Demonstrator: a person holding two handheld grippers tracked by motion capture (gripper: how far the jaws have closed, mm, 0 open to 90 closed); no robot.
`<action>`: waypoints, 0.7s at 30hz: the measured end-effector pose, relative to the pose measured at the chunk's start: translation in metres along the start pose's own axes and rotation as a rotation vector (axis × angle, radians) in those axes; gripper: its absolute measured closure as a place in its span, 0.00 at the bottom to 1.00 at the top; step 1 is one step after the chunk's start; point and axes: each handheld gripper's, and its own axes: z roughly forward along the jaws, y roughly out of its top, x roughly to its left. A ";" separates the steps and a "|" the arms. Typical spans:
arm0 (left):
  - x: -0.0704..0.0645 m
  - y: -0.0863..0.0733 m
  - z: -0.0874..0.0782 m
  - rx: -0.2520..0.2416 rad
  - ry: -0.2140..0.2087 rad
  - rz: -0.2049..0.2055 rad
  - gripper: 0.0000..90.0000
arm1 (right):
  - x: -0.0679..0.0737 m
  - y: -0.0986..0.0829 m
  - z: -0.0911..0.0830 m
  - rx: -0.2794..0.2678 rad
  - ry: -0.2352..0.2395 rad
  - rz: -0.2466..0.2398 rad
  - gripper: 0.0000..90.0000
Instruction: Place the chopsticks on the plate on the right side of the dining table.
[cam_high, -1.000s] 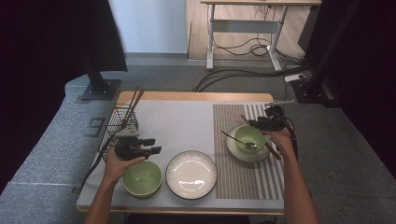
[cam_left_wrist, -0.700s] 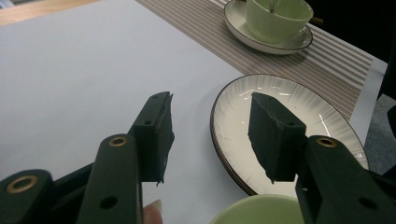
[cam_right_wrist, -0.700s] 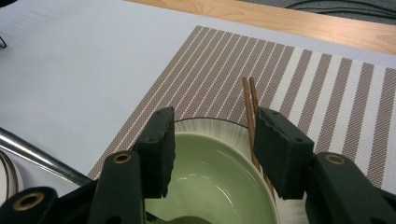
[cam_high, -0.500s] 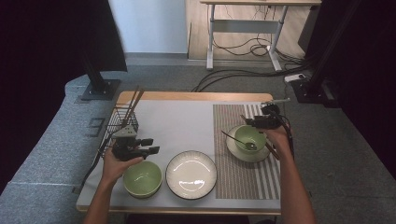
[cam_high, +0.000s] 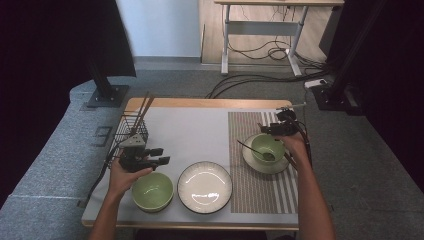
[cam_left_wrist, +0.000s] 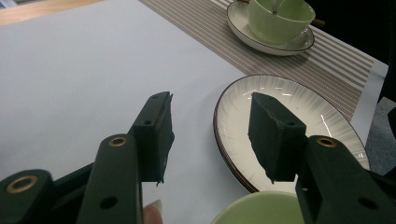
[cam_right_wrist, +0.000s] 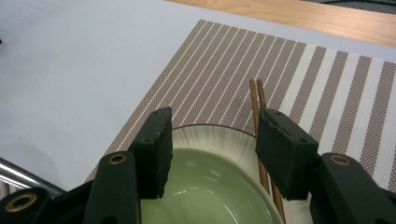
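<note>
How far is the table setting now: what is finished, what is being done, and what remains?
Looks done: on the striped mat a green bowl with a spoon sits on a saucer, chopsticks beside it. In hand: nothing is gripped; the left gripper hovers open by the second green bowl and white plate, the right gripper open over the served bowl. Probably left: placing those two and the chopsticks in the wire basket.

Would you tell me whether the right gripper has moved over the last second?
Yes. The right gripper has drifted left along the far rim of the green bowl on the striped mat.

high: above, facing forward-down | gripper views: close, low | shared: white plate (cam_high: 204, 186)
</note>
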 end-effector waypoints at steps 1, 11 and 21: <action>0.000 0.000 0.000 0.000 0.000 -0.001 0.55 | 0.000 0.001 0.001 -0.001 0.001 -0.001 0.51; 0.001 -0.001 0.001 0.005 -0.002 -0.002 0.55 | -0.004 0.000 0.012 0.020 0.007 0.007 0.51; 0.001 -0.001 0.001 0.007 -0.001 -0.004 0.55 | 0.000 0.007 0.017 0.028 0.011 0.004 0.50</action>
